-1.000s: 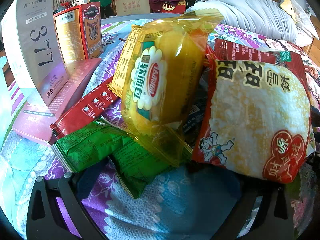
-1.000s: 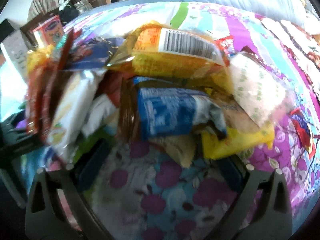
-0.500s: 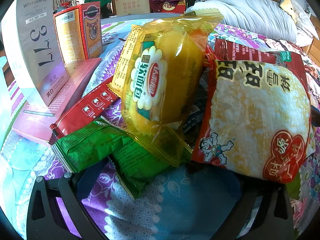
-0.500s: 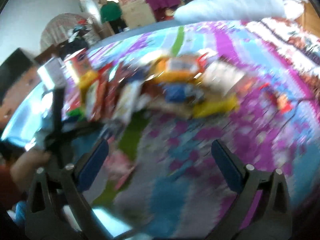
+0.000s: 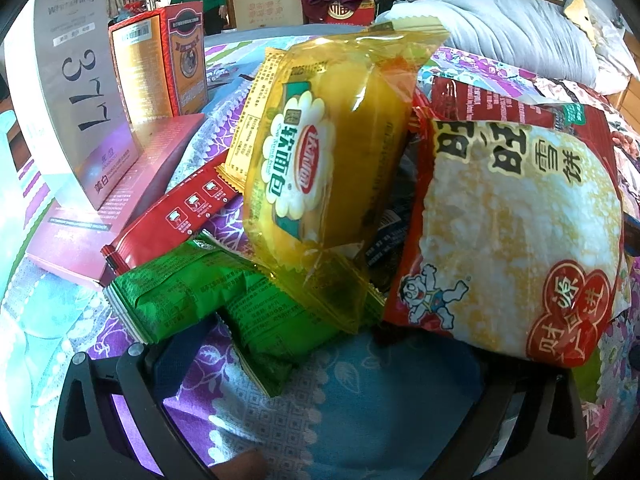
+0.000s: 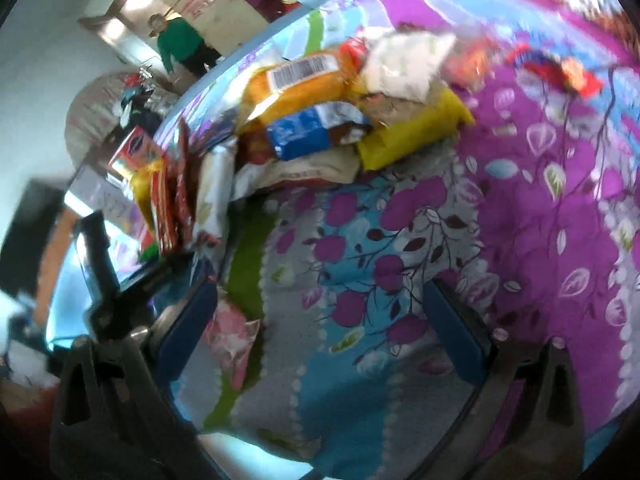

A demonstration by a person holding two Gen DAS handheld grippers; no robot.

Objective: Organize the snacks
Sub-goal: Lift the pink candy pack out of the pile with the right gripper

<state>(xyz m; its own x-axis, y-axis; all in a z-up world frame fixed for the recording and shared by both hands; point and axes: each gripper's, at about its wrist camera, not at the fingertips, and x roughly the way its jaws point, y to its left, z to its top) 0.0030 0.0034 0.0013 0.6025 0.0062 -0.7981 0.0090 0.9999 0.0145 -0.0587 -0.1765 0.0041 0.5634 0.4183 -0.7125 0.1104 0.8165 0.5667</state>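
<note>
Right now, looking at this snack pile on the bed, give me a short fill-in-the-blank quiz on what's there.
1. The clear yellow cake packet leans over two ____ foil packets.
2. The rice cracker bag has a ____ border.
3. The right gripper is open and holds ____.
4. In the right wrist view, the barcode sits on an ____ packet.

Missing words: green; red; nothing; orange

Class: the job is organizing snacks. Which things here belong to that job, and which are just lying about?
Belong to the job:
yellow cake packet
rice cracker bag
green packets
red sachet
blue wrapper

Just lying about:
whitening box
pink flat box
orange-red carton
grey duvet
</note>
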